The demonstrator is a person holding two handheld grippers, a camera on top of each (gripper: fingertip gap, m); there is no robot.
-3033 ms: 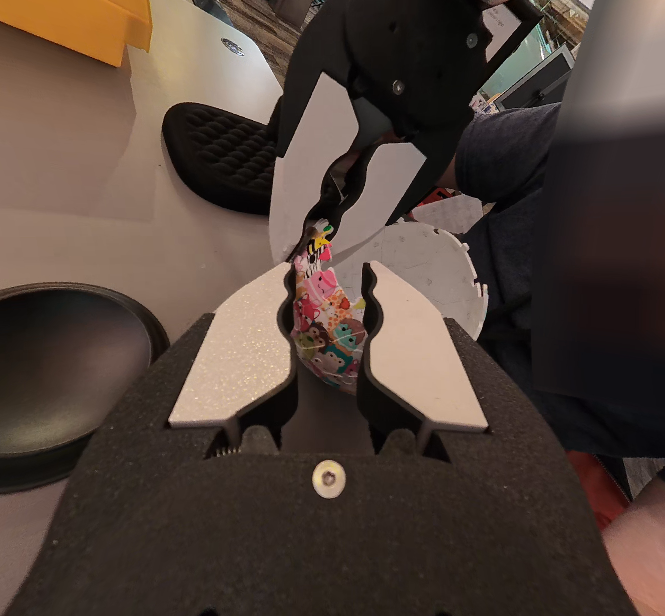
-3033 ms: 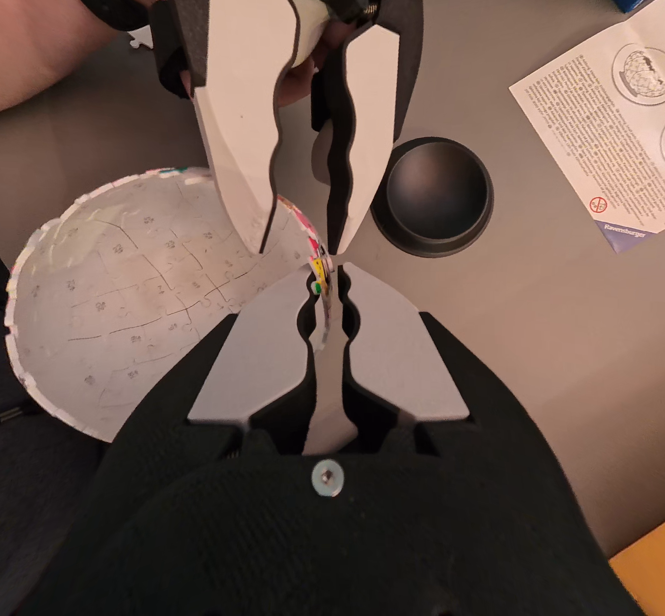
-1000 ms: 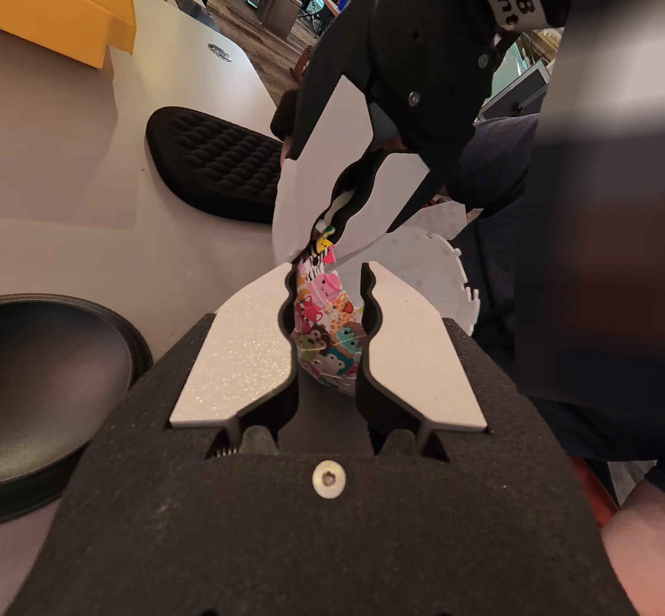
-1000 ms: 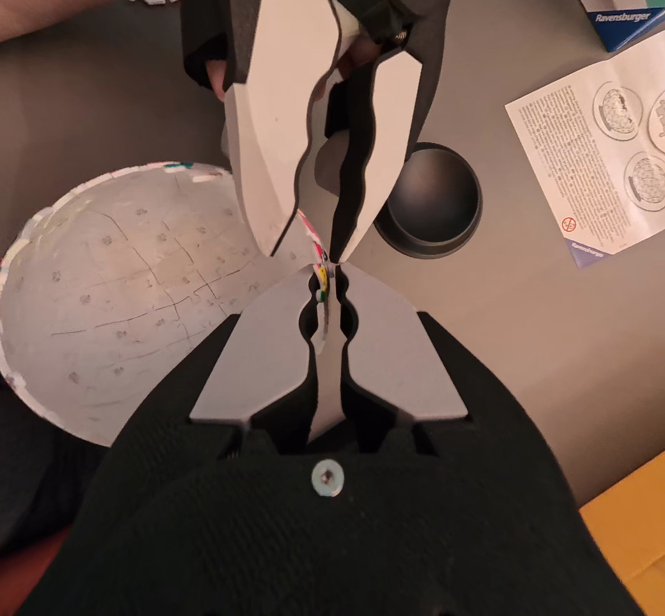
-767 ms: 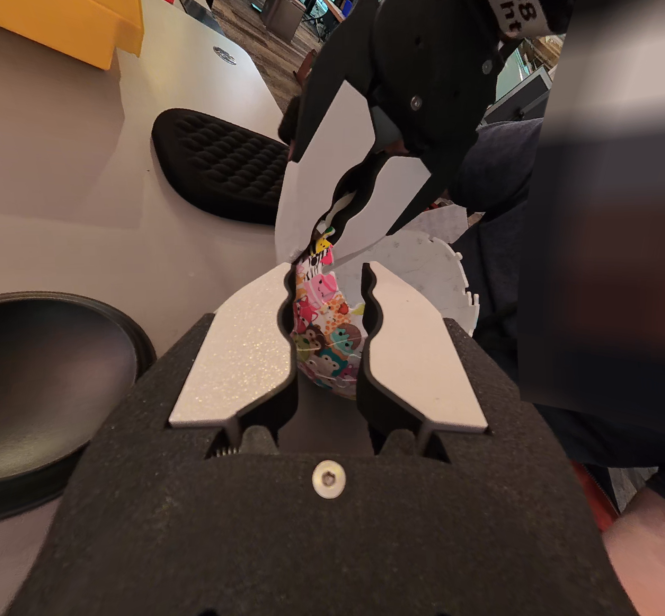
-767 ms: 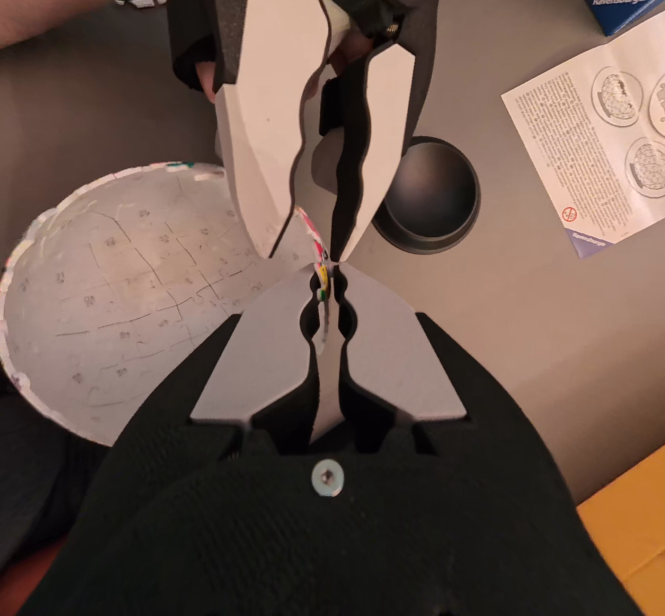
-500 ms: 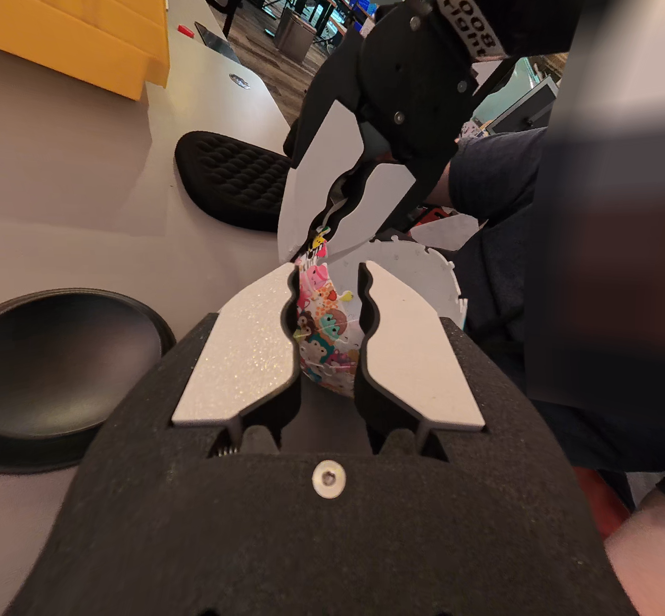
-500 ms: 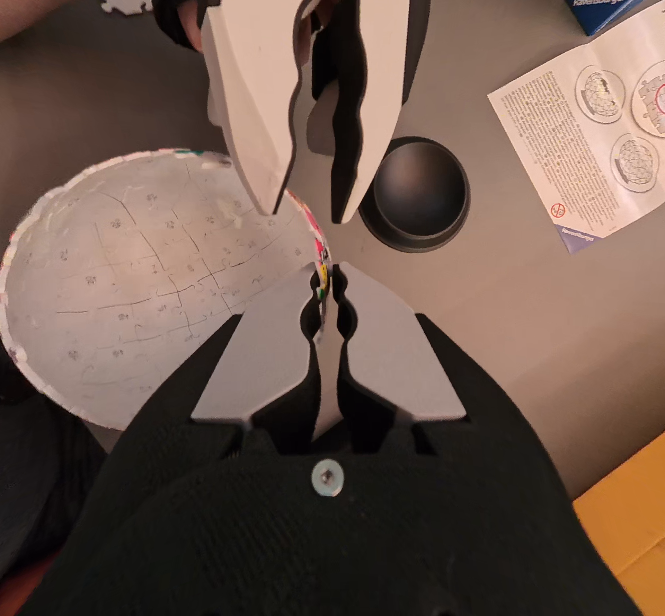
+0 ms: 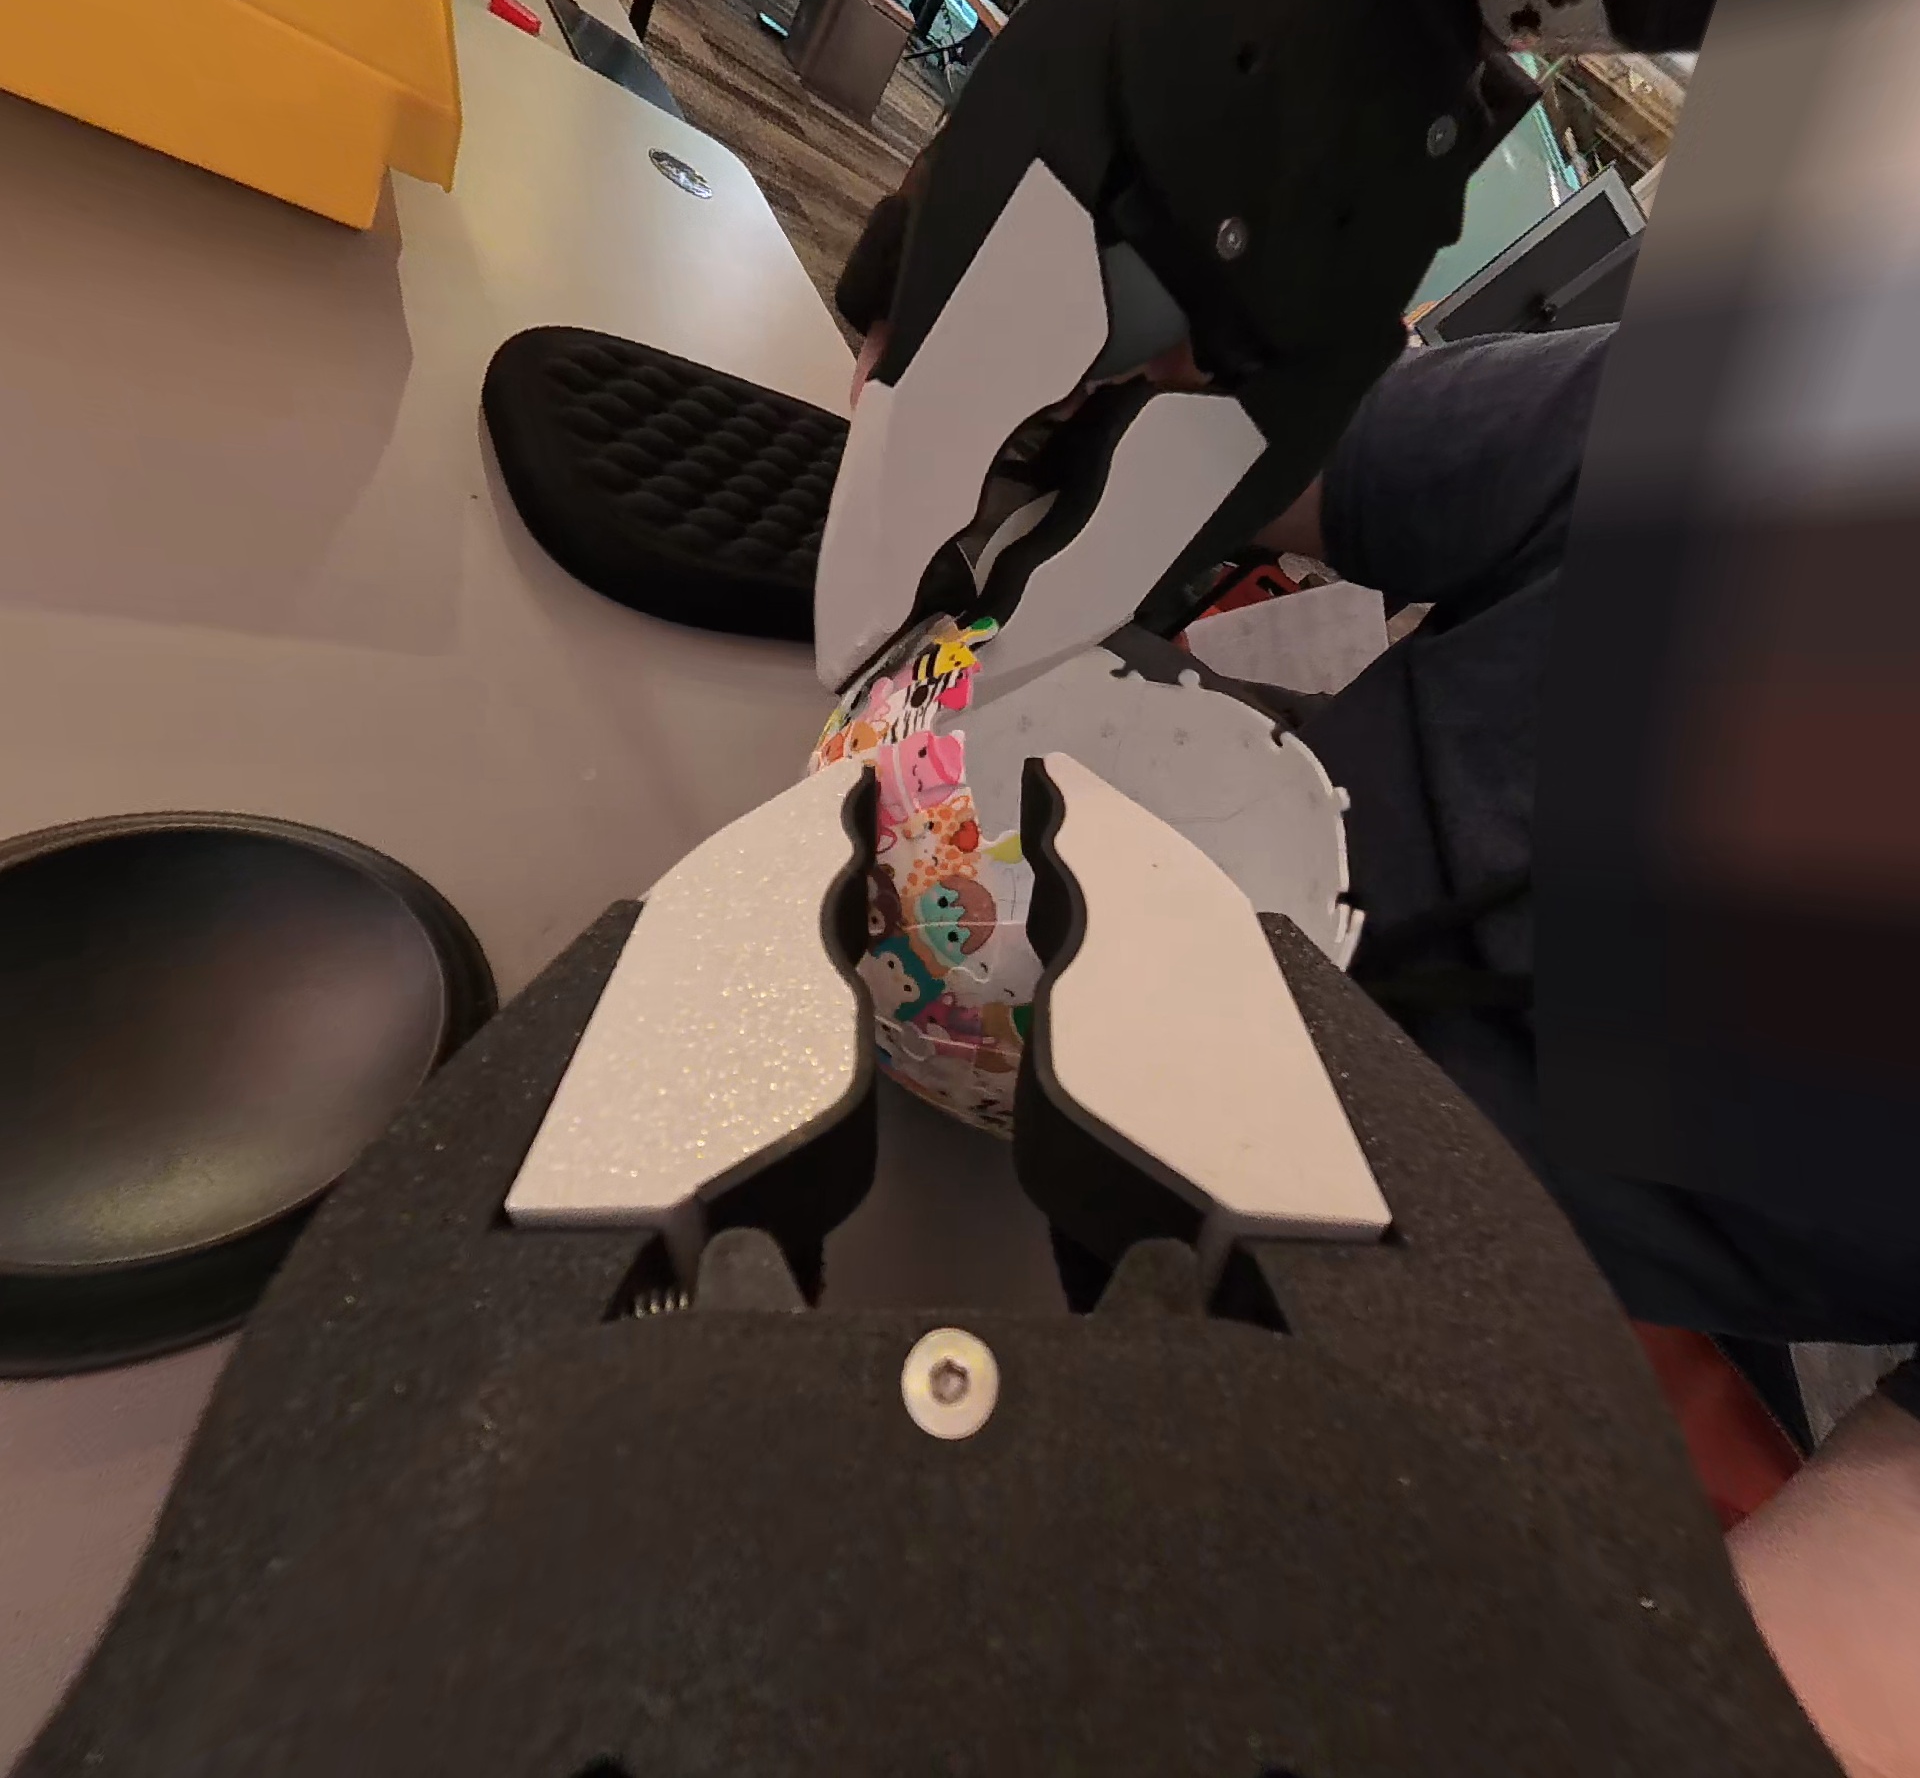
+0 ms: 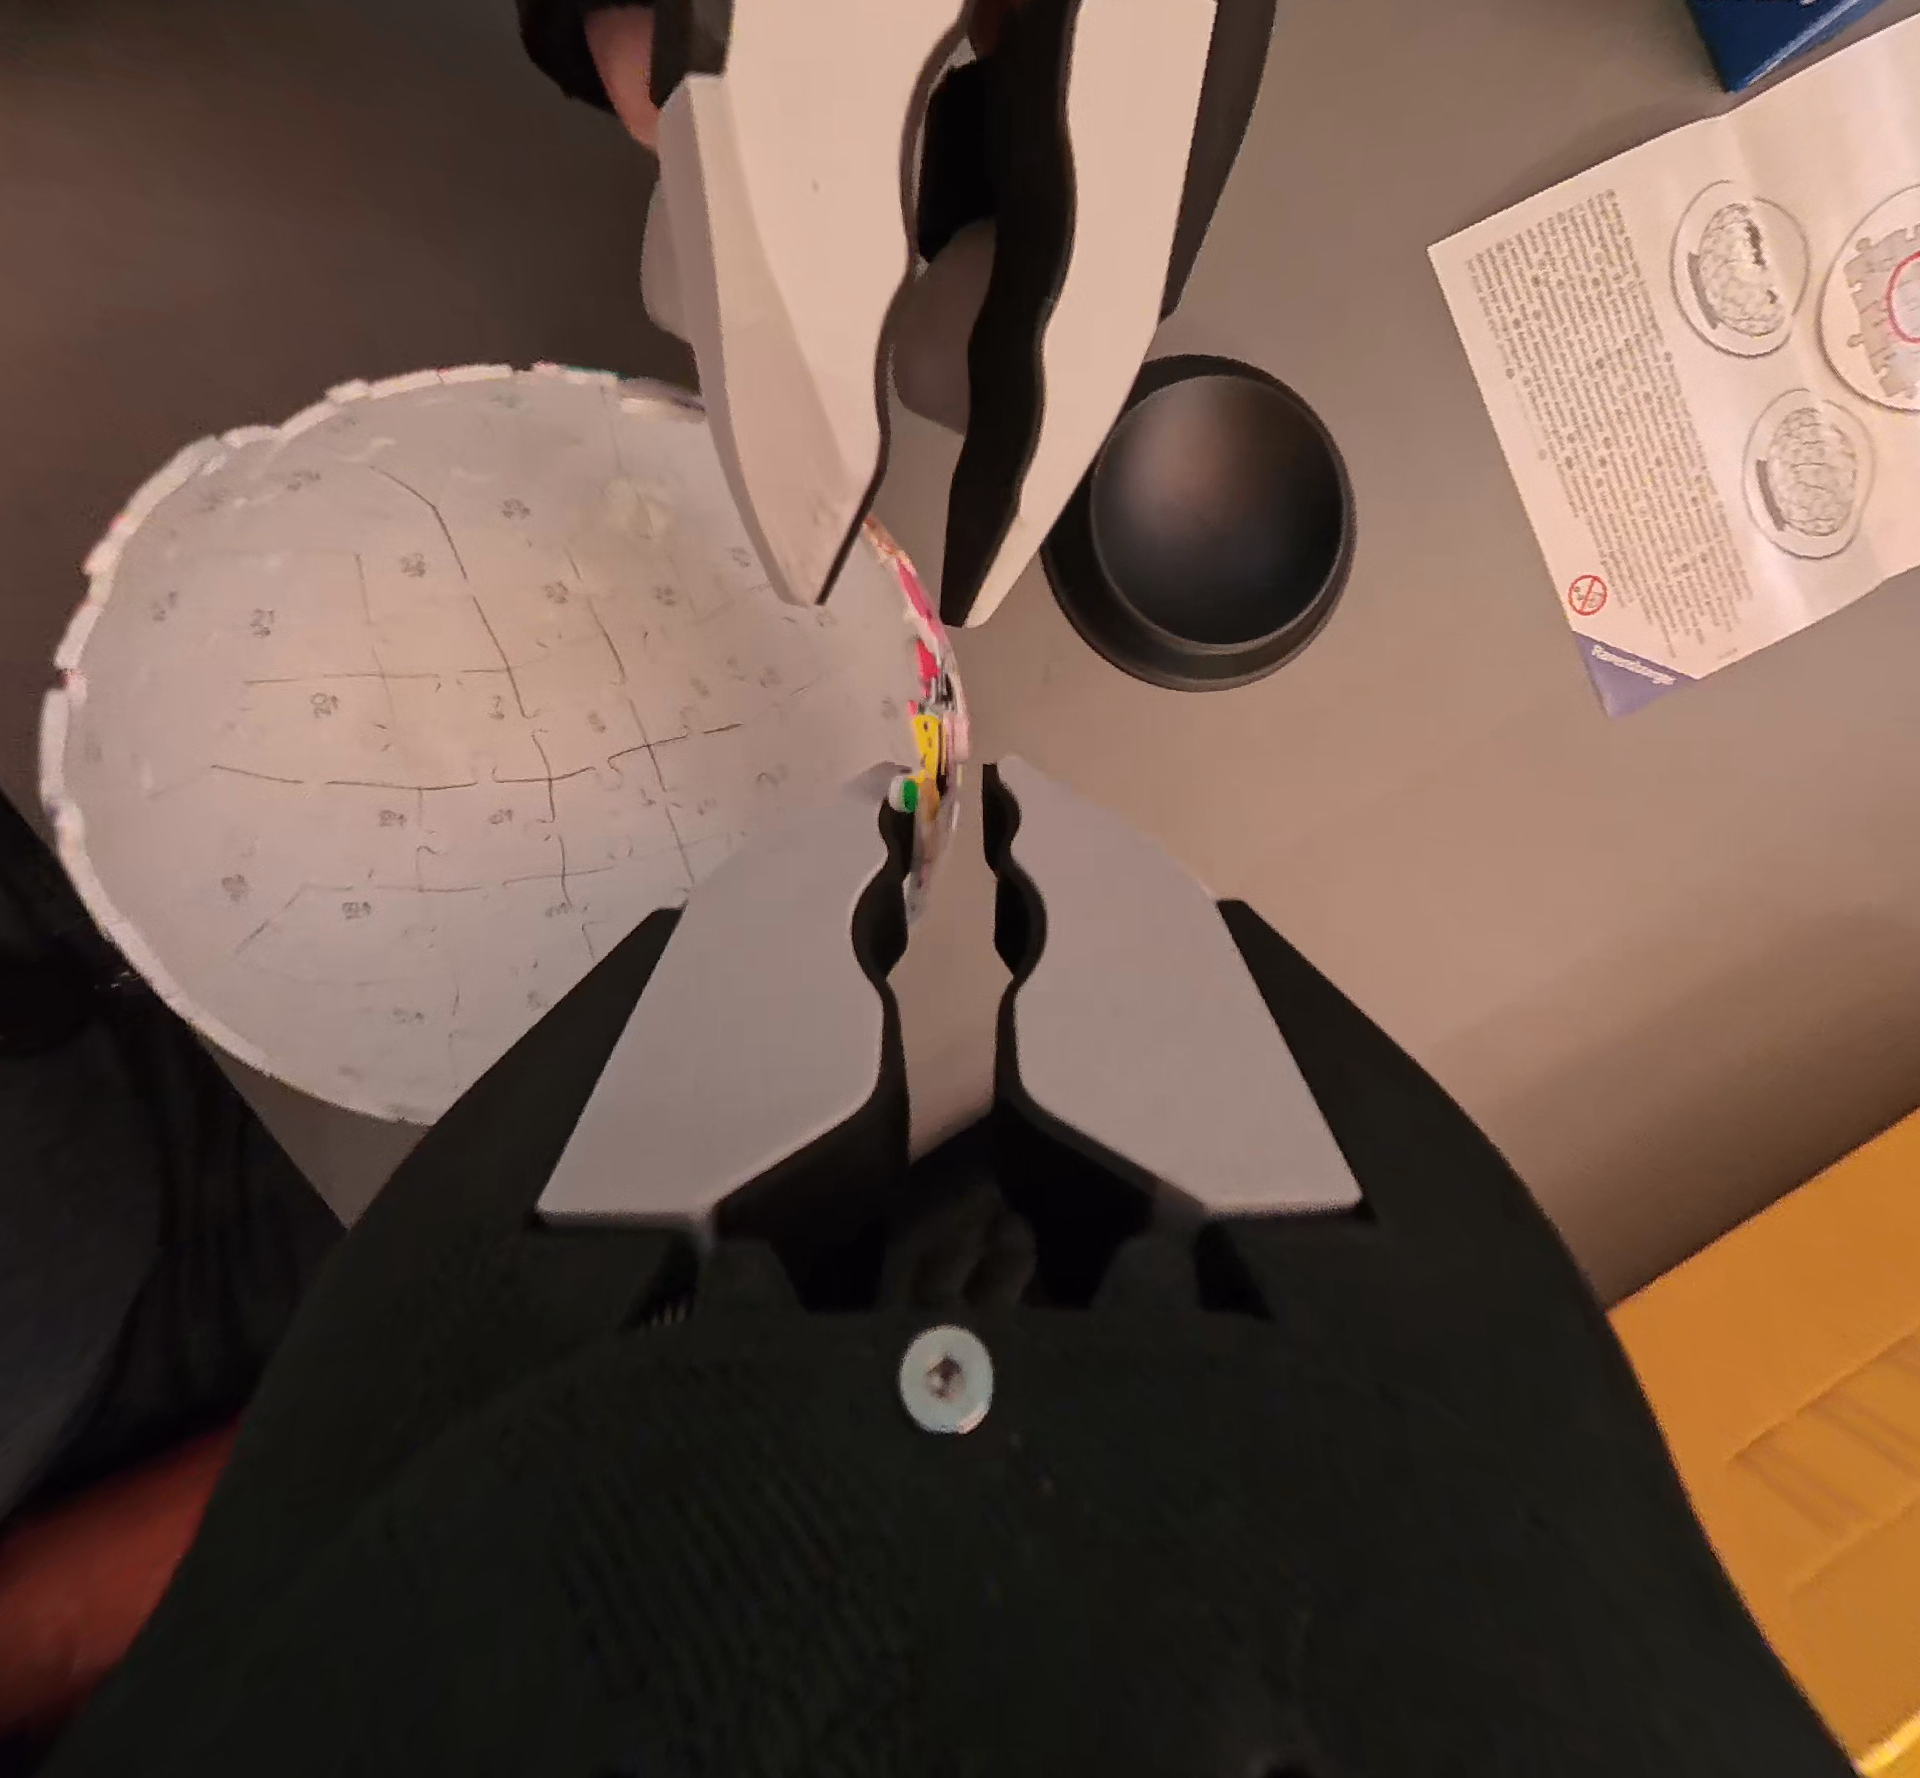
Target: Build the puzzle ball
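Now we see both tools slightly apart astride the half-built puzzle ball's [image 10: 436, 752] rim, left tool [image 9: 940, 772] opposite right tool [image 10: 935, 783], left of the black stand [image 10: 1205, 523] on the table [image 10: 1351, 845].

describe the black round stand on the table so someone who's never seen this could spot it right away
On the grey table, look between the half-built puzzle ball and the folded instruction sheet. The black round stand sits there, apart from both. It is the only dark, smooth, dish-shaped thing; its neighbours are white.
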